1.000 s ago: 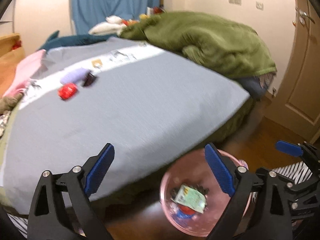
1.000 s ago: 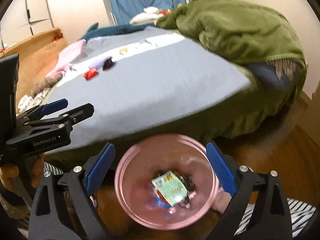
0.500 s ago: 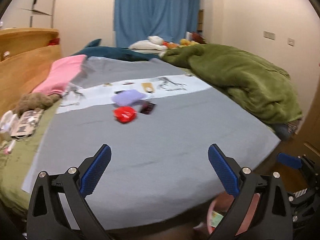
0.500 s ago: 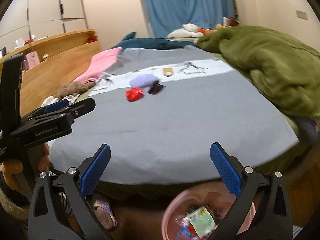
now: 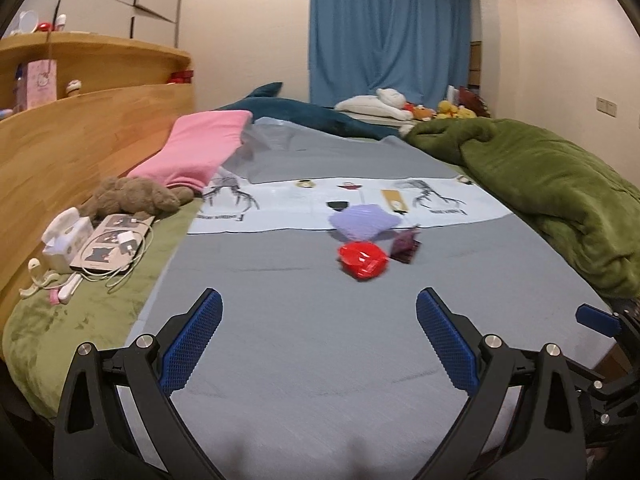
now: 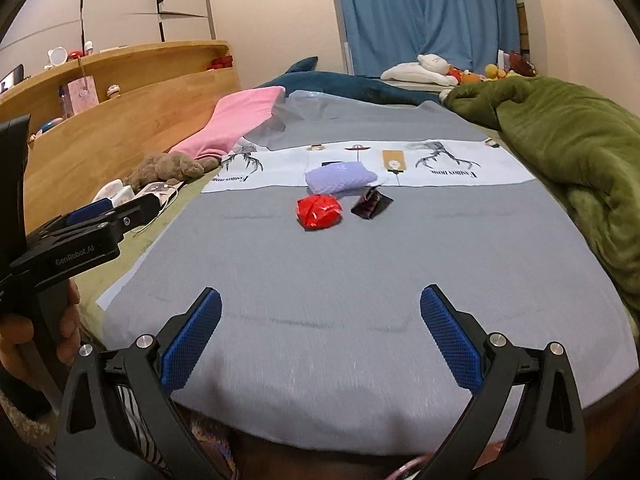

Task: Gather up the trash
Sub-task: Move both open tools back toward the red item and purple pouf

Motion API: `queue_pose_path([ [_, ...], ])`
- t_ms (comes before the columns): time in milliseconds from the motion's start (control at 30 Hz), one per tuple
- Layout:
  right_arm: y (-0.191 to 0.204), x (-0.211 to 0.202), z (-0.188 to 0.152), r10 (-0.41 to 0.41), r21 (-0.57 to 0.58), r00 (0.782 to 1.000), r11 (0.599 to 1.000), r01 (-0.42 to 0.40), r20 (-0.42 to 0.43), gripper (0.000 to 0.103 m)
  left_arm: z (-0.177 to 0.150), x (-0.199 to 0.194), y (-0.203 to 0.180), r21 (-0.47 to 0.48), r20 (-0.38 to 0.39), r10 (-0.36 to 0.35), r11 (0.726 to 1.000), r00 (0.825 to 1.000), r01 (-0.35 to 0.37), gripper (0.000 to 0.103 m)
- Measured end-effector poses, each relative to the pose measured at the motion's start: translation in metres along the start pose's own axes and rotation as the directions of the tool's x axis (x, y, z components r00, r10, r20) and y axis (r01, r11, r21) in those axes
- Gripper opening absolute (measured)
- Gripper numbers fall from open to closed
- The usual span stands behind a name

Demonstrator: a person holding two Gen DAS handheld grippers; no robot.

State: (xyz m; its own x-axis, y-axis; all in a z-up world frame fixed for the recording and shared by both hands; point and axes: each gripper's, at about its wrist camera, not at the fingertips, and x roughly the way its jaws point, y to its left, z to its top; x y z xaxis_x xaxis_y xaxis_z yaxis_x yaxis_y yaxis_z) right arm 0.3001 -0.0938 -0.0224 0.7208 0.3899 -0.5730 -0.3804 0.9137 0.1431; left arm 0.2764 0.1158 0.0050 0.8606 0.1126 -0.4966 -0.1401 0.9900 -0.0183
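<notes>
Trash lies mid-bed on the grey sheet (image 5: 320, 360): through the left wrist camera, a crumpled red wrapper (image 5: 363, 259) sits just beside a small dark wrapper (image 5: 405, 245), with a lavender pouch (image 5: 362, 221) right behind them. The left gripper (image 5: 318, 344) stands wide with nothing between its blue pads, well short of the pieces. To take the red wrapper cleanly, I'd bring the pads down astride it and close low (it looks light and crinkly, so a high pinch may slip off). A green blanket (image 5: 552, 192) crowds the right side; a stuffed toy (image 5: 128, 198) and a cable clutter lie at the left edge.

From the right wrist camera, the red wrapper (image 6: 318, 210) and dark wrapper (image 6: 371, 203) sit apart enough to be picked singly, in front of the pouch (image 6: 340, 177). The right gripper (image 6: 320, 340) is fully spread and empty, near the foot edge of the bed. The sheet between is bare, so the reach looks unobstructed; the other gripper (image 6: 92, 220), held in a hand (image 6: 24, 340), hangs close at the left.
</notes>
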Motion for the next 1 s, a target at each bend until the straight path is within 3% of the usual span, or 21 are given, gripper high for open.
queue_pose_path([
  [333, 0.013, 0.061, 0.011, 0.001, -0.039, 0.999, 0.999, -0.002, -0.041, 0.098, 0.012, 0.054, 0.027, -0.035, -0.005, 0.042, 0.998, 0.999, -0.042, 0.095],
  [533, 0.011, 0.091, 0.027, -0.013, -0.055, 1.000, 0.998, 0.011, -0.021, 0.098, 0.026, 0.090, 0.035, -0.037, -0.006, 0.062, 0.997, 0.998, -0.063, 0.095],
  [1000, -0.040, 0.211, 0.085, -0.112, 0.045, 0.994, 0.993, 0.112, 0.009, 0.098, 0.052, 0.204, 0.014, -0.082, -0.049, 0.026, 0.996, 0.998, -0.030, 0.095],
])
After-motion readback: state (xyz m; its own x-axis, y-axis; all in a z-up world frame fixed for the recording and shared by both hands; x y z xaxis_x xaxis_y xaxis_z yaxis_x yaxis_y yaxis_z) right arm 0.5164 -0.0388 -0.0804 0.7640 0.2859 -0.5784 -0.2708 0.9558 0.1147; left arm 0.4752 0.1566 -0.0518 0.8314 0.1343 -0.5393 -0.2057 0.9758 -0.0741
